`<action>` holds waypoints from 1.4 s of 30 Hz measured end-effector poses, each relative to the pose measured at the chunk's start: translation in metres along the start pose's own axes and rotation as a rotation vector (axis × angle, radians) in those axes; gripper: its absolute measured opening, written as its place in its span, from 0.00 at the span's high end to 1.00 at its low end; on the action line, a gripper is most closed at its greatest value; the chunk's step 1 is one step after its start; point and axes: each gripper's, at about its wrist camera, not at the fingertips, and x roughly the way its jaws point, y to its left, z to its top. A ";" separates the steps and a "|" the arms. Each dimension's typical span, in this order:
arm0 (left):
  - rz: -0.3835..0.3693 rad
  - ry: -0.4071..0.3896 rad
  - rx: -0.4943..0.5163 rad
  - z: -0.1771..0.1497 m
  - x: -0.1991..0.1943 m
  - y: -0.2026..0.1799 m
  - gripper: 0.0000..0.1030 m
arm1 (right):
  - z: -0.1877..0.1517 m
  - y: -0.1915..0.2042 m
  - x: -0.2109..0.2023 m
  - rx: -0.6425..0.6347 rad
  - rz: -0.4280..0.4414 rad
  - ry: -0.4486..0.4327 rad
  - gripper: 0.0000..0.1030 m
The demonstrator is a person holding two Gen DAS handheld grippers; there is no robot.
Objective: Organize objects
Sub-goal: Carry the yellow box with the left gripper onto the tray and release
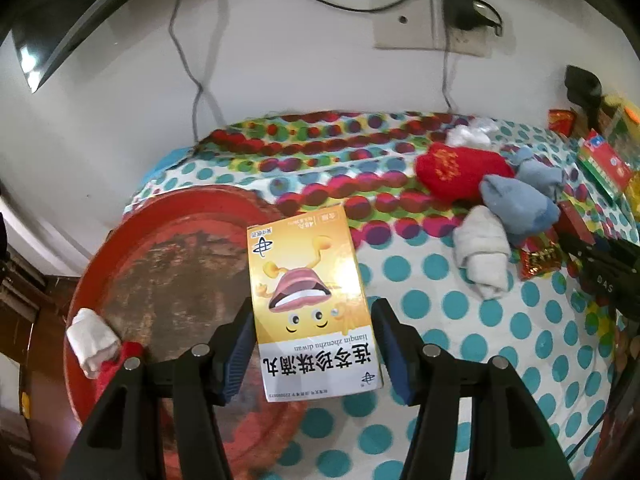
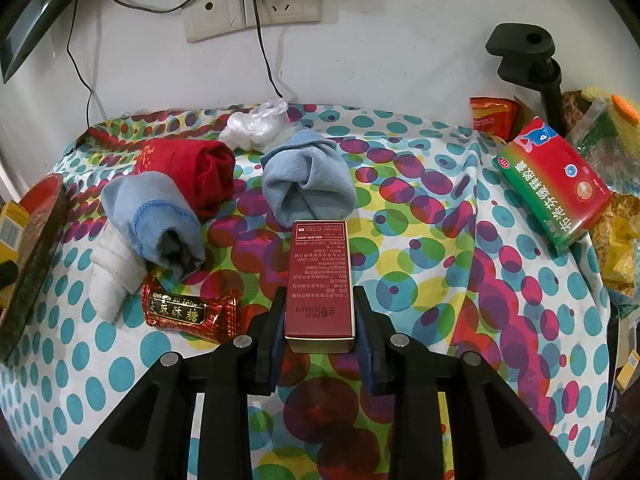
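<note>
Holding one box in each gripper above the spotty cloth [image 2: 432, 288].
The left gripper [image 1: 314, 350] squeezes a yellow cardboard box [image 1: 308, 292] over the round red tray [image 1: 160, 264]; the right gripper [image 2: 320, 332] pinches a slim dark red box [image 2: 320, 280] near rolled socks [image 2: 308, 184].

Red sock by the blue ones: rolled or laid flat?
Rolled. The red sock is a tight bundle with folds tucked into its open end, resting on the dotted cloth beside a blue sock.

Your left hand-held gripper [image 1: 314, 354] hides the yellow box's [image 1: 304, 280] lower sides. The red tray [image 2: 38, 236] is cut off at the right view's edge, and the maroon box's [image 2: 320, 280] small print is unreadable.
</note>
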 end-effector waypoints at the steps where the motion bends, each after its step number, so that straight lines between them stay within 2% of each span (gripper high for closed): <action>1: 0.006 0.001 0.000 0.000 -0.001 0.004 0.43 | 0.000 0.000 0.000 0.000 0.000 0.000 0.72; 6: 0.055 -0.003 -0.006 0.002 -0.001 0.026 0.43 | 0.000 0.001 0.000 0.001 0.001 0.000 0.72; 11: 0.072 0.023 -0.028 0.003 0.004 0.049 0.43 | 0.000 0.001 0.000 -0.001 -0.001 0.000 0.72; 23: 0.200 0.078 -0.023 0.000 0.027 0.110 0.43 | 0.000 0.001 0.001 -0.001 -0.001 -0.002 0.72; 30: 0.230 0.133 -0.068 -0.007 0.049 0.152 0.43 | 0.000 0.001 0.001 -0.006 -0.008 -0.001 0.72; 42: 0.282 0.187 -0.073 -0.014 0.068 0.200 0.43 | 0.000 0.001 0.001 -0.009 -0.012 -0.001 0.72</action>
